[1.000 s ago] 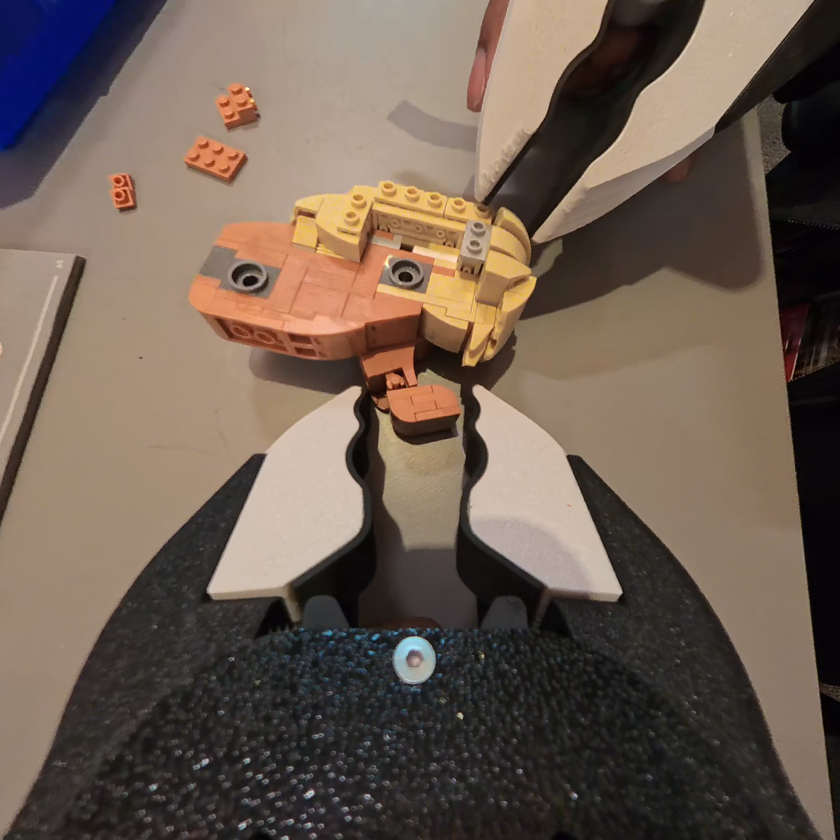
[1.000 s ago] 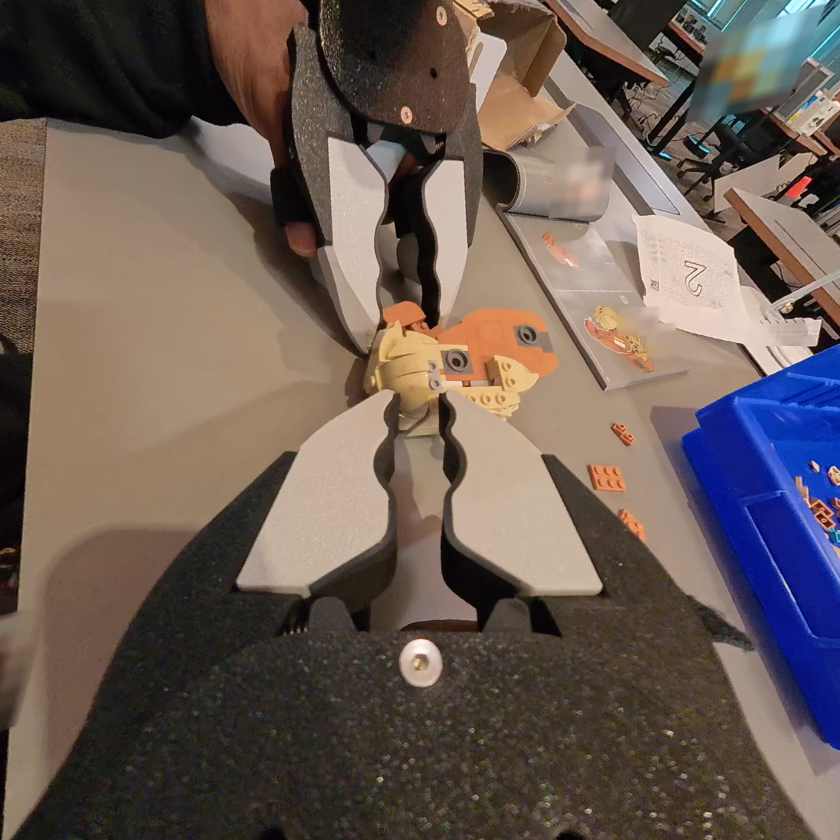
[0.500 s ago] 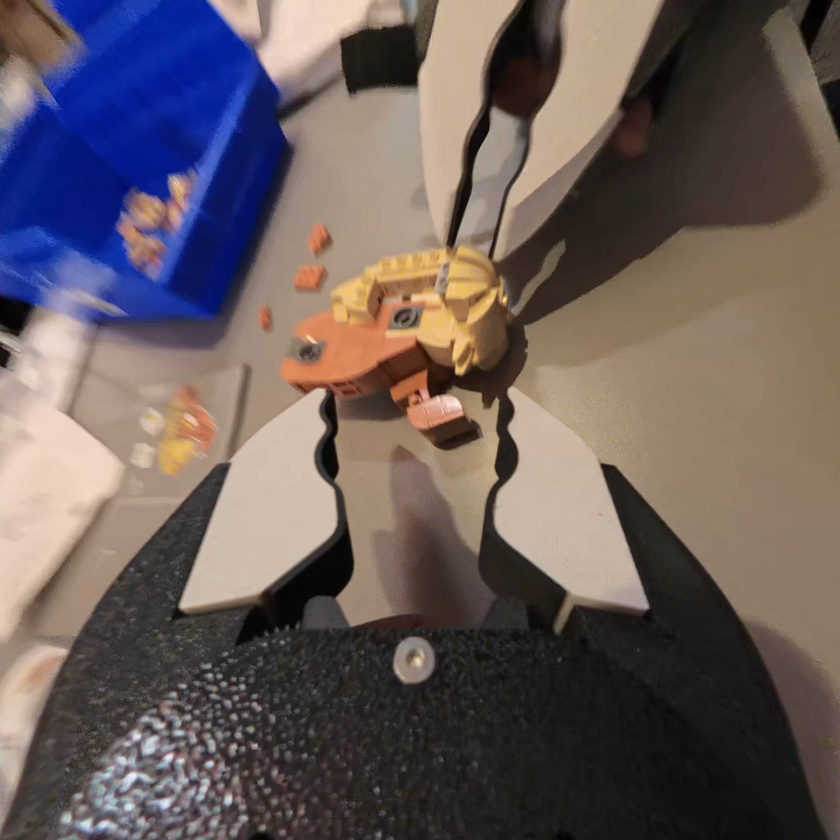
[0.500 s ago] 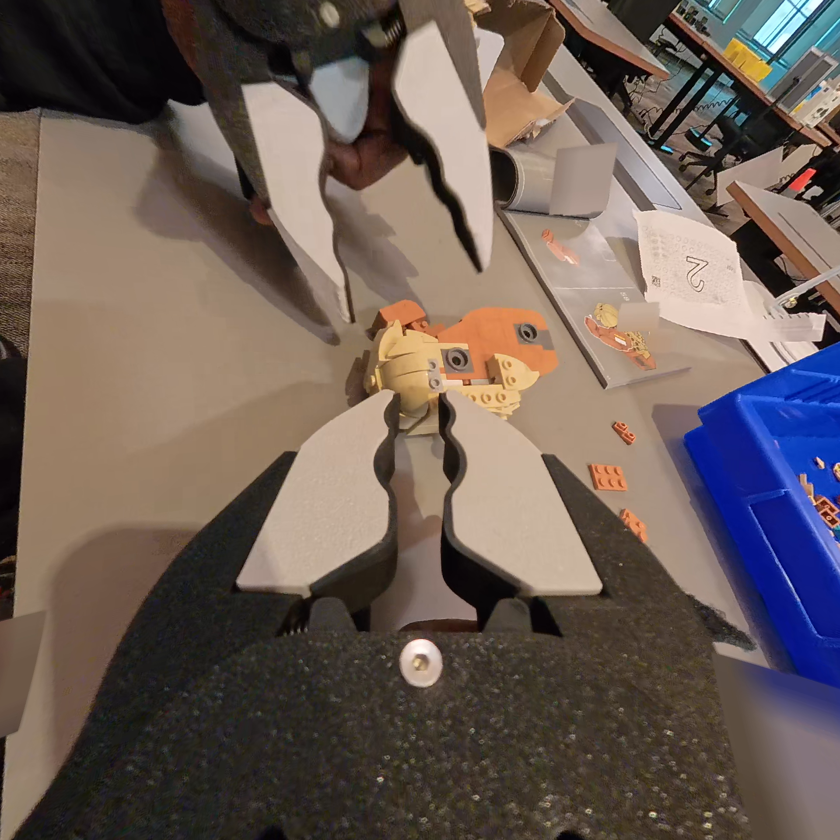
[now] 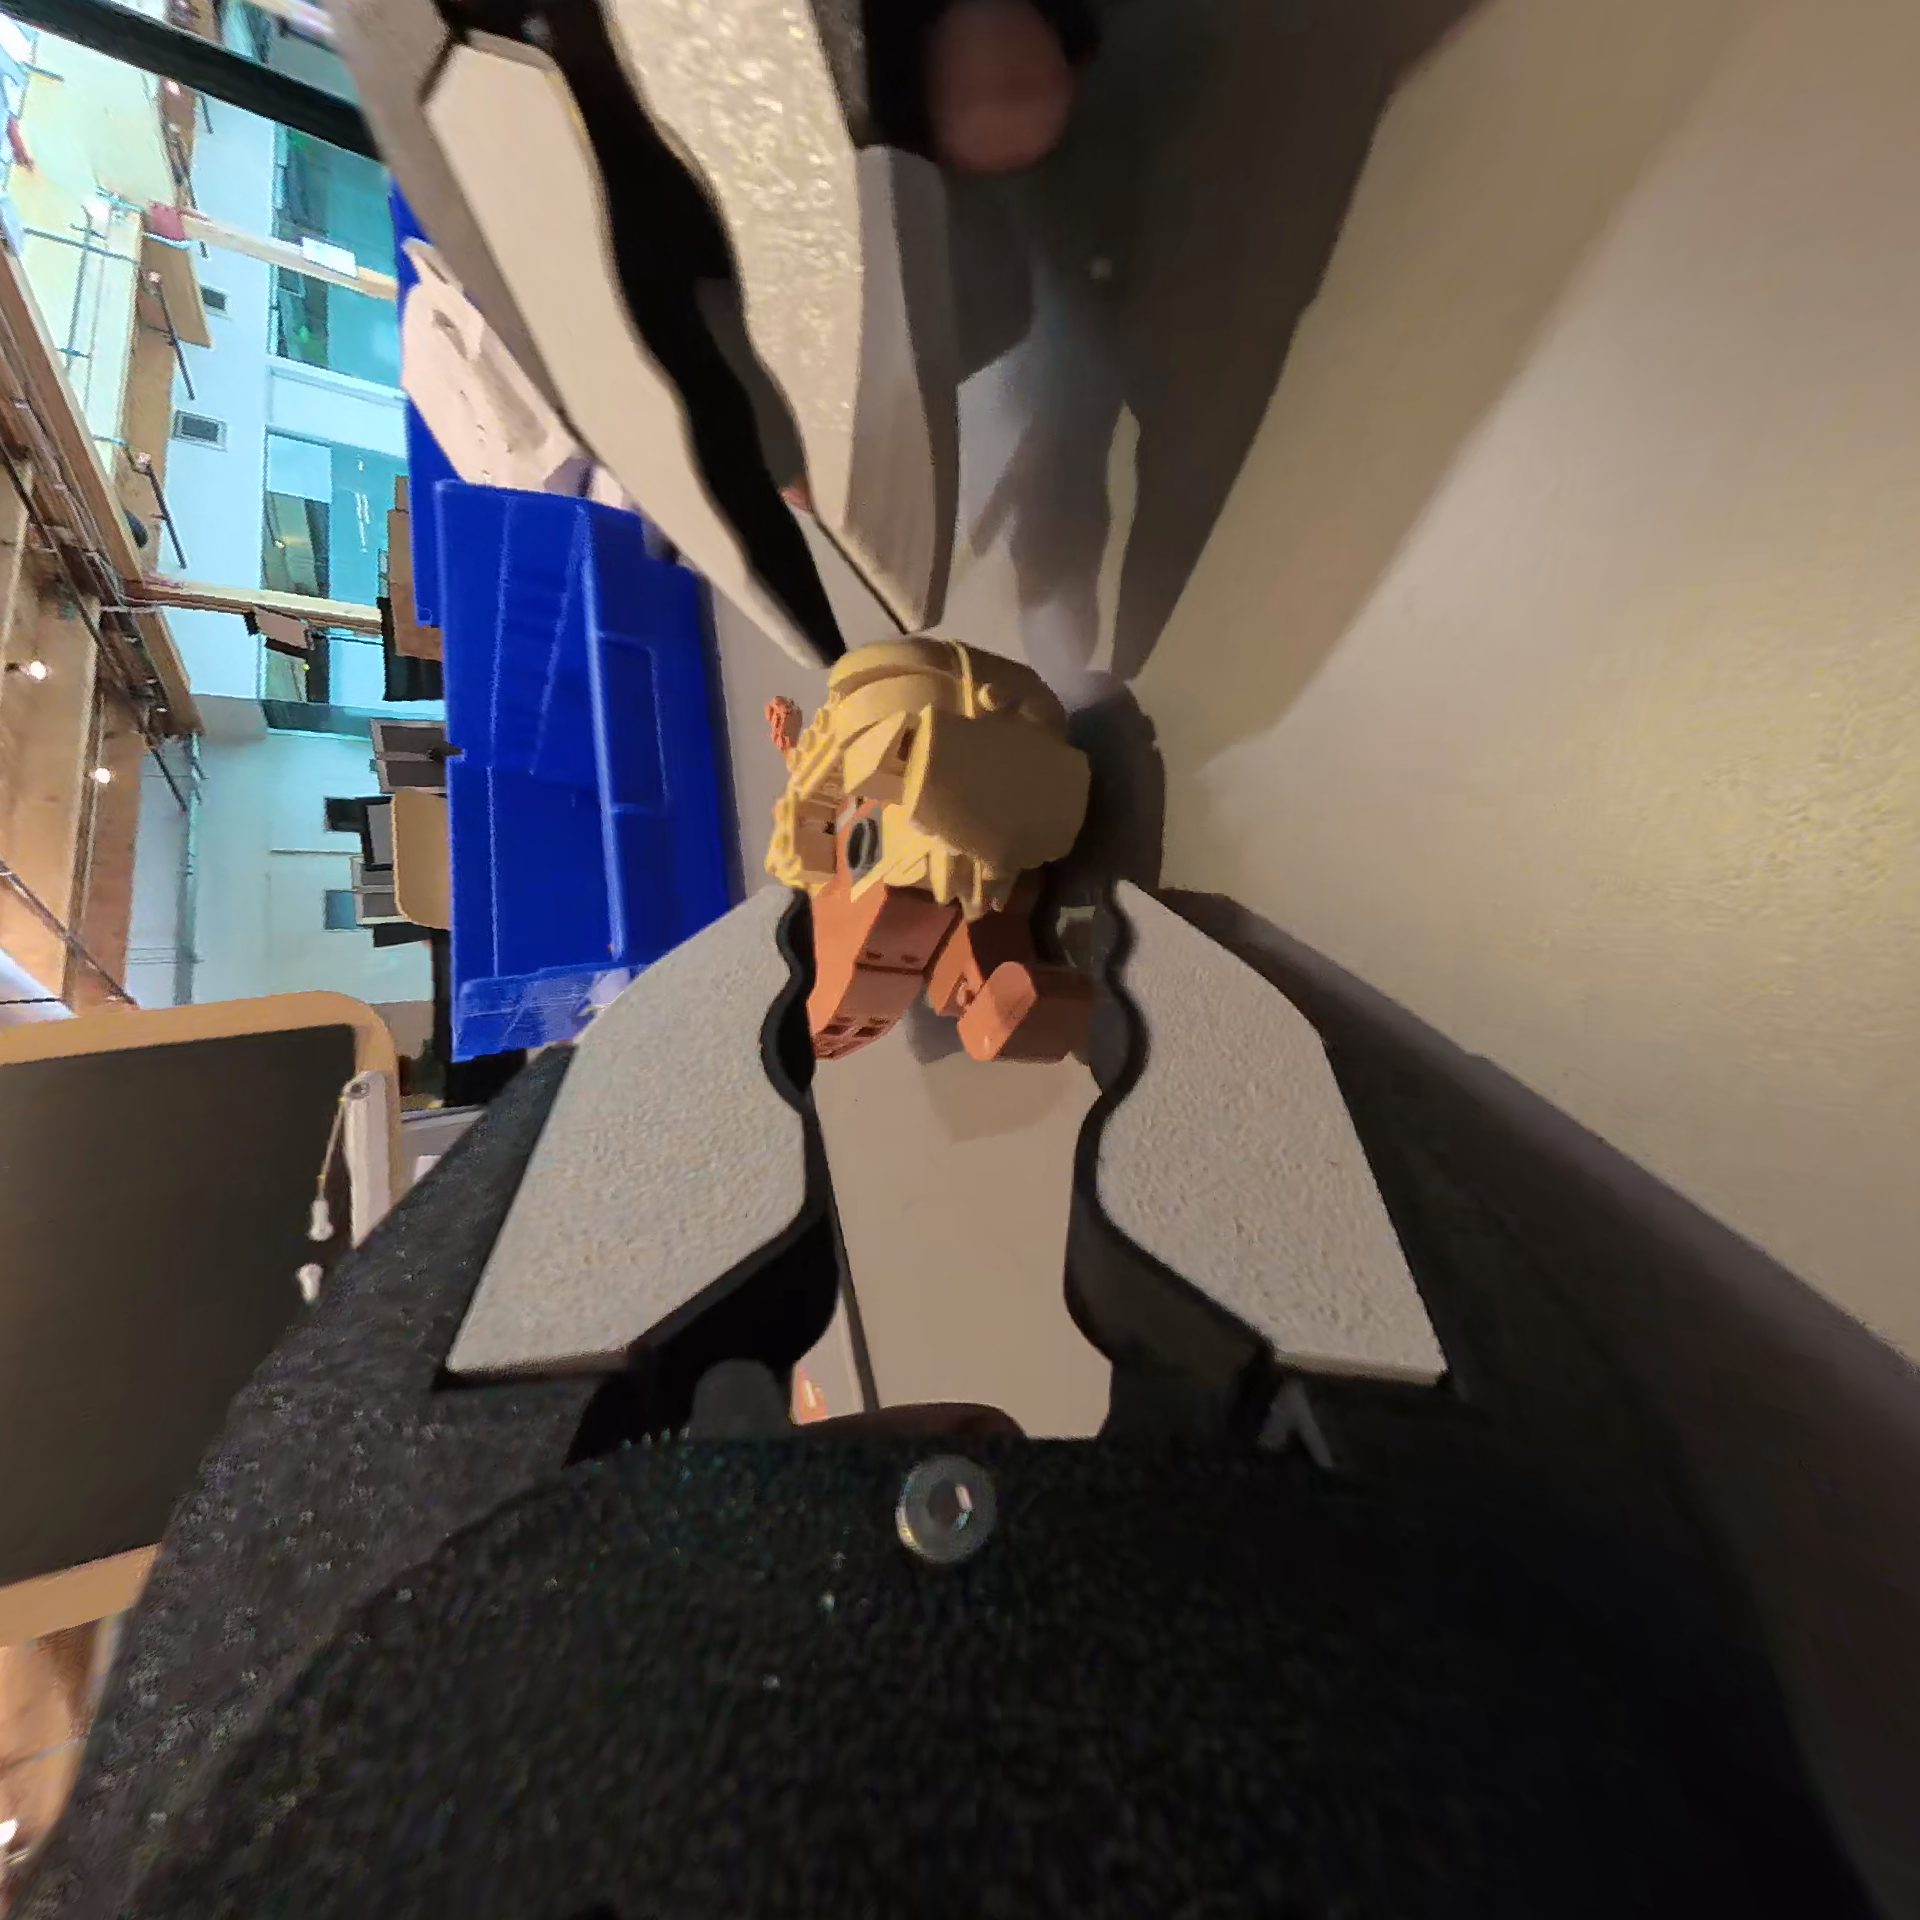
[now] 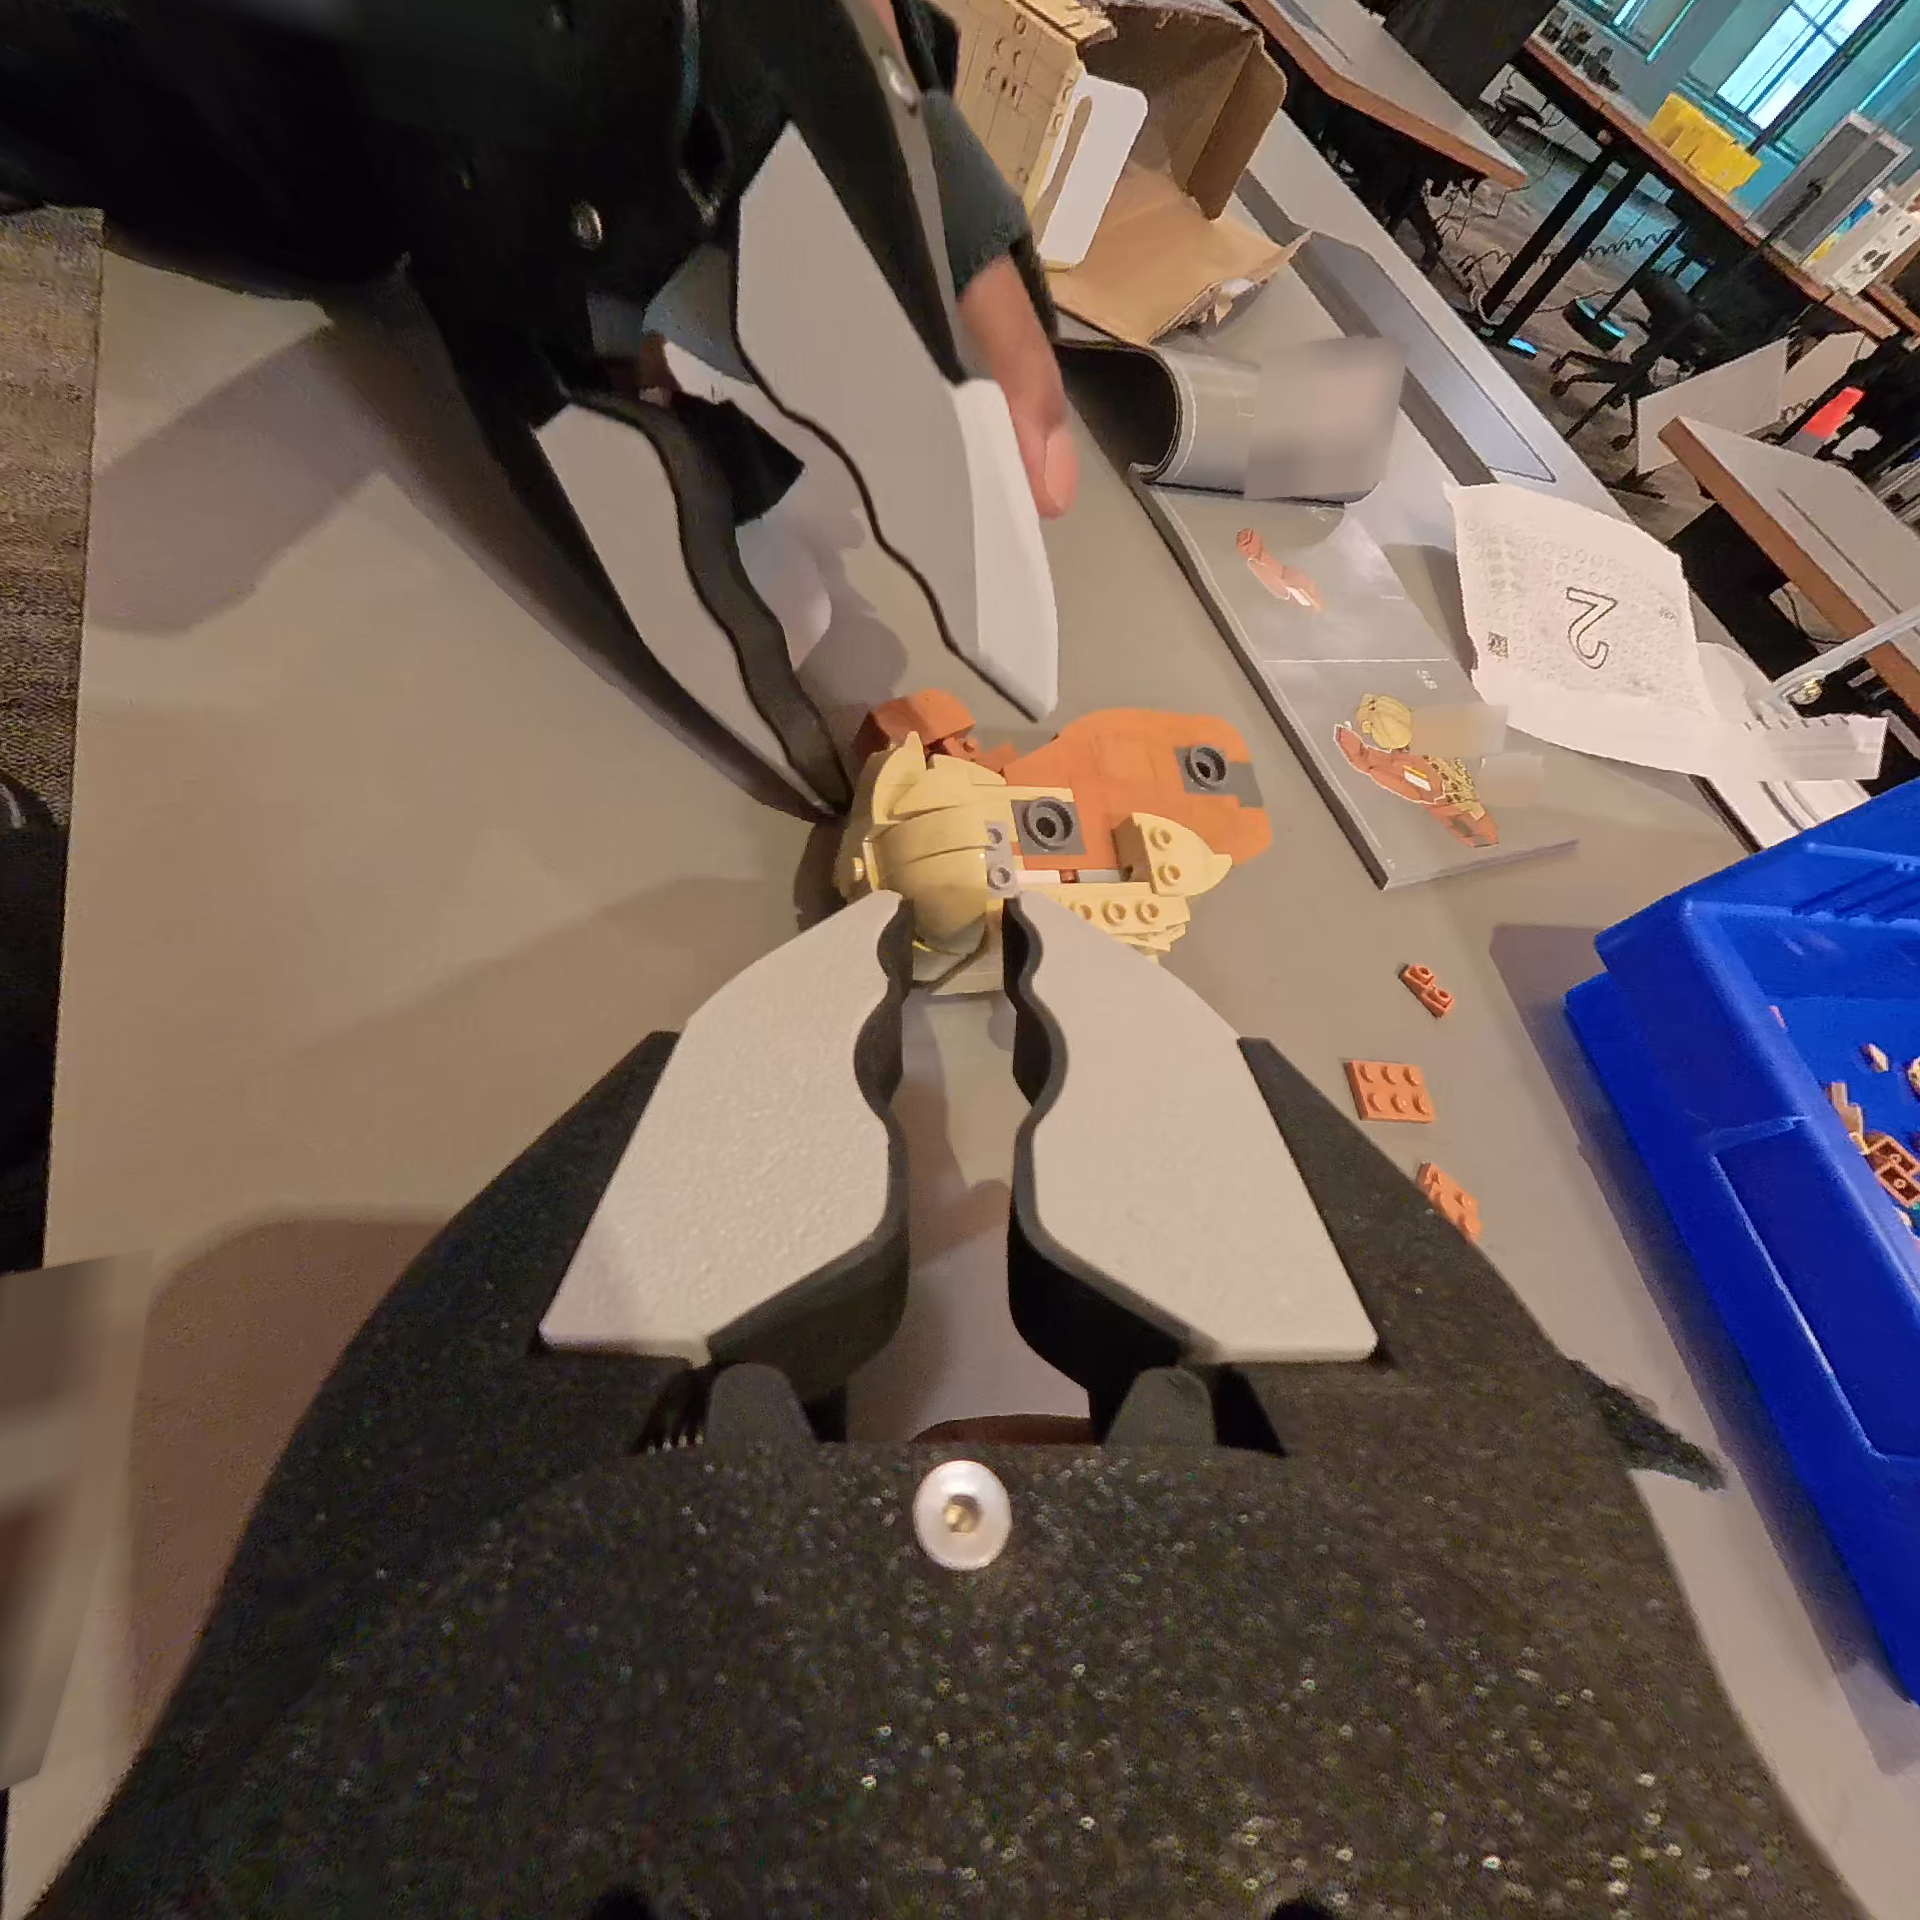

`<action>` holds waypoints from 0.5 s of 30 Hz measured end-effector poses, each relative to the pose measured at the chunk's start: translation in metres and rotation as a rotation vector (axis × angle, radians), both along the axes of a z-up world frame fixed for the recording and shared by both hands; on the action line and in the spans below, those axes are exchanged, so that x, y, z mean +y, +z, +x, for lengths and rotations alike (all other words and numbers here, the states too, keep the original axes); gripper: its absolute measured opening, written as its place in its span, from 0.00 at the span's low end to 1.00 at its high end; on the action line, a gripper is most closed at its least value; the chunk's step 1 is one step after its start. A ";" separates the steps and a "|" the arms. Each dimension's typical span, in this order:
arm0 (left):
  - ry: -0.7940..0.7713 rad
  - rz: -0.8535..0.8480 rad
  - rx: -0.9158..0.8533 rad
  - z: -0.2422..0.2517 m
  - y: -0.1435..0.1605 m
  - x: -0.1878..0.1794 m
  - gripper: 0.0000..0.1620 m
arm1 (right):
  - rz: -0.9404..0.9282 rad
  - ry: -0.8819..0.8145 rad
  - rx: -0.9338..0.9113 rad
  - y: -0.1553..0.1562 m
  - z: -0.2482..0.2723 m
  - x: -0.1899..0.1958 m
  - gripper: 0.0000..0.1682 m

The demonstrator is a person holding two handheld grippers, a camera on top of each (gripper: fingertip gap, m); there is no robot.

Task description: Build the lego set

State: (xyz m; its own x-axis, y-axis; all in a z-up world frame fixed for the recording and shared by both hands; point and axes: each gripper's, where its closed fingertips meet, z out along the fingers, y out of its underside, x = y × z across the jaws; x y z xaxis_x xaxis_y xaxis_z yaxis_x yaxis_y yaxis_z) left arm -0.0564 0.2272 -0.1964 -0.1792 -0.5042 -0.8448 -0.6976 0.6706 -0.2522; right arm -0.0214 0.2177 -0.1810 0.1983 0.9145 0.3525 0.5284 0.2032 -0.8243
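Observation:
The tan and brown lego model (image 6: 1122,790) lies on the grey table (image 6: 416,831). My right gripper (image 6: 951,925) is shut on its tan rounded end. My left gripper (image 6: 925,748) comes in from the far side, rolled onto its side and open. One finger (image 6: 800,748) is down by the table and the other is above the model's brown leg. In the left wrist view the model (image 5: 935,769) sits between my open left gripper's (image 5: 956,904) tips, with the right gripper (image 5: 868,634) holding the tan end behind it.
Three loose orange-brown pieces (image 6: 1392,1089) lie right of the model. A blue bin (image 6: 1714,1039) with small parts stands at the right edge. An open instruction booklet (image 6: 1351,665), a crumpled paper bag (image 6: 1569,603) and a cardboard box (image 6: 1143,208) lie beyond. Tip to tip, the grippers are about 4 cm apart.
My left gripper let go of the brown leg, opened wider, lifted, and rolled onto its side around the model's brown end. The right gripper and the model have stayed put.

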 end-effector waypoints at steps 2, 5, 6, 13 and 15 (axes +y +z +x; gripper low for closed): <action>0.004 0.024 0.027 0.002 -0.003 0.001 0.32 | -0.001 0.003 -0.003 0.000 0.000 0.000 0.09; -0.002 0.041 0.041 0.006 -0.003 0.002 0.32 | 0.001 0.007 -0.007 -0.001 -0.001 -0.001 0.09; -0.002 0.052 0.053 0.006 -0.003 0.003 0.32 | 0.002 0.007 -0.008 -0.001 -0.001 -0.001 0.09; -0.038 0.118 0.114 0.013 -0.009 0.008 0.23 | -0.018 -0.007 -0.006 -0.001 0.000 0.002 0.10; -0.041 0.115 0.080 0.015 -0.007 0.008 0.22 | -0.024 -0.011 -0.001 -0.001 0.000 0.003 0.11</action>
